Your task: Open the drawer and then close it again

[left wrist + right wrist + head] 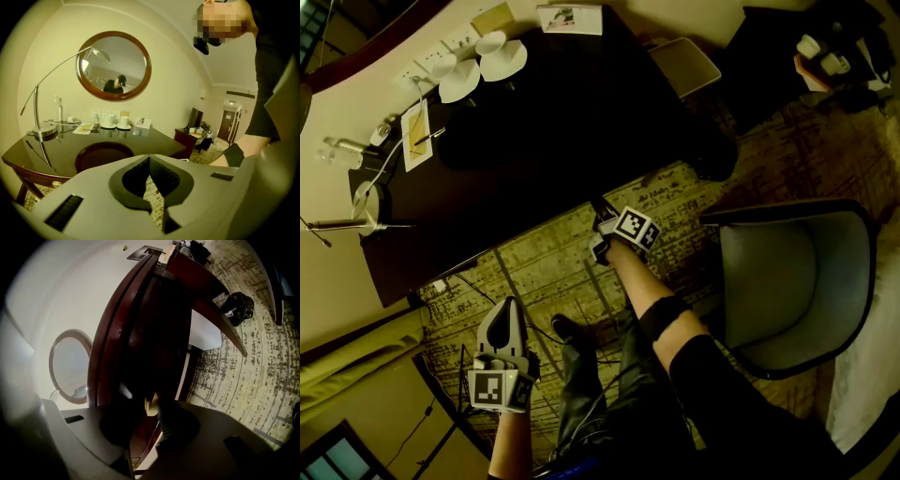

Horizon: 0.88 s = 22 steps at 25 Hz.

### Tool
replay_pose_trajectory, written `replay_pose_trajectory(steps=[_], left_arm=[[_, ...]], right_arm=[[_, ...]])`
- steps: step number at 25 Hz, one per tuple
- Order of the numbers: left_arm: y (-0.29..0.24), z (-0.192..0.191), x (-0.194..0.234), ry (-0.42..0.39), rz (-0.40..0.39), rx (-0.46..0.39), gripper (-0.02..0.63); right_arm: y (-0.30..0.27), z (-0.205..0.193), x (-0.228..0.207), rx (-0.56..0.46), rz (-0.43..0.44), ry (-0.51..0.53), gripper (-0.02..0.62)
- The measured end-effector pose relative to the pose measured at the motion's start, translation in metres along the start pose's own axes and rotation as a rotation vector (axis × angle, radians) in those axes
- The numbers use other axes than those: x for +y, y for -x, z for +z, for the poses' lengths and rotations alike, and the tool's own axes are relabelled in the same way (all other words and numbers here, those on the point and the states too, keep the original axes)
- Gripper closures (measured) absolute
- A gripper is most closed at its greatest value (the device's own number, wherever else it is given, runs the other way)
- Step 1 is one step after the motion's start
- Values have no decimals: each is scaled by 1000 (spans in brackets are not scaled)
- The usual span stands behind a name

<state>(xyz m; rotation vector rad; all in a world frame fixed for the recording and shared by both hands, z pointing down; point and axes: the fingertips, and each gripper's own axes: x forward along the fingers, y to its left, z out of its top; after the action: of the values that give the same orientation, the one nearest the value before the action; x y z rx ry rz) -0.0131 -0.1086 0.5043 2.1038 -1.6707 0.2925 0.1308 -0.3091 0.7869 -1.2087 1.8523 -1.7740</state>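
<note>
Pinching a small pale-gold drawer pull (151,404) with the right gripper (598,234), narrow-jawed, pads pressed to it from both sides as far as the dim right gripper view lets on. Sits on the front of the dark red-brown drawer (154,333), tucked right under the top edge of the desk (562,141), on the side facing the person. Reaching forward to it on a bare right forearm (642,286), dark sleeve from the elbow up, marker cube turned toward the head camera, tilted only slightly downward.

Over to the left gripper (505,309): shut tight on nothing, hanging low and well apart from the desk edge, above patterned carpet (544,253), nose aimed at the desk. Standing on dark-trousered legs (591,394) between the 2 grippers.

Now outward. Spotting 2 white cups (492,56) on saucers at the far edge of the glossy desk top, then a sheet of paper (415,134), a clear bottle (57,110) and a thin-armed lamp (45,131) off to one end. Hanging above them on the pale wall, 1 round wood-framed mirror (114,65). Parked just beside the right arm, a grey armchair (797,291) on the same carpet.
</note>
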Motion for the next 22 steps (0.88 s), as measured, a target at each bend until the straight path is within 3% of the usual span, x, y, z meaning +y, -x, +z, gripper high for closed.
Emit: replay_pose_trajectory(steps=[7,22], left_arm=[[-6,-9,-4,14,-6,21,606],[1,-10,-13,5,-16,18,606]], right_arm=[[-2,-1,-4,54,-8,14,522],[20,-7,-10,50,-39,20,525]])
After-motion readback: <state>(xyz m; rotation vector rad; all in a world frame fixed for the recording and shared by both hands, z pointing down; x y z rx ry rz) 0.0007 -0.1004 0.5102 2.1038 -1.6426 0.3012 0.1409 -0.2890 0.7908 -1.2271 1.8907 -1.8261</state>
